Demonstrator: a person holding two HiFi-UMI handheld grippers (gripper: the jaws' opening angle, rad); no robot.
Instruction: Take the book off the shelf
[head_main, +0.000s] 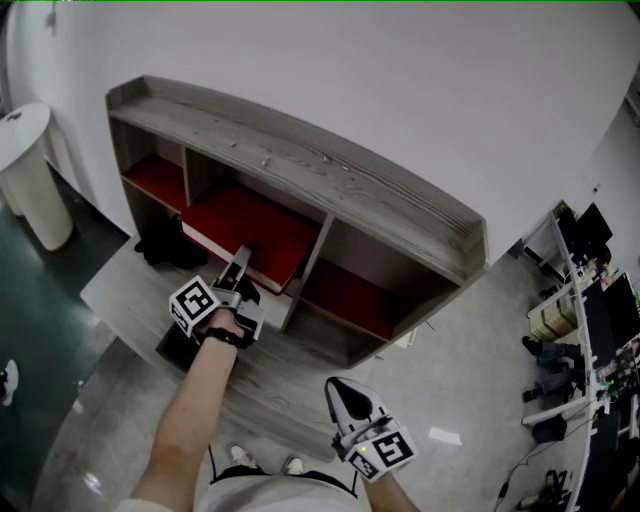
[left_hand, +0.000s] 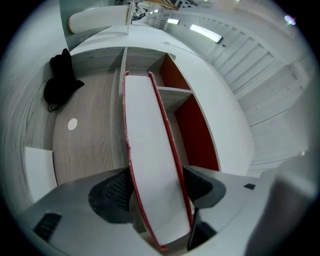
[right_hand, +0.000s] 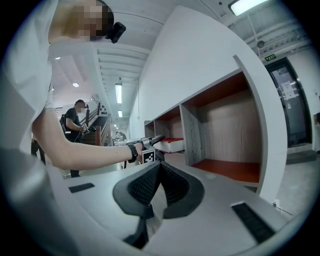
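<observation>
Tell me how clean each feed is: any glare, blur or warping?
Head view: even light, sharp, fisheye bows the shelf. Left gripper view: heavy warp, black corners, book crisp. Right gripper view: ceiling lamp blown white, black corners too.

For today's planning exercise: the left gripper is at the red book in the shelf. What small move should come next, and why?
Probably pull the left gripper straight back, sliding the book out of the shelf. Its jaws grip the book's near edge, while the book lies partly inside the middle compartment.
</observation>
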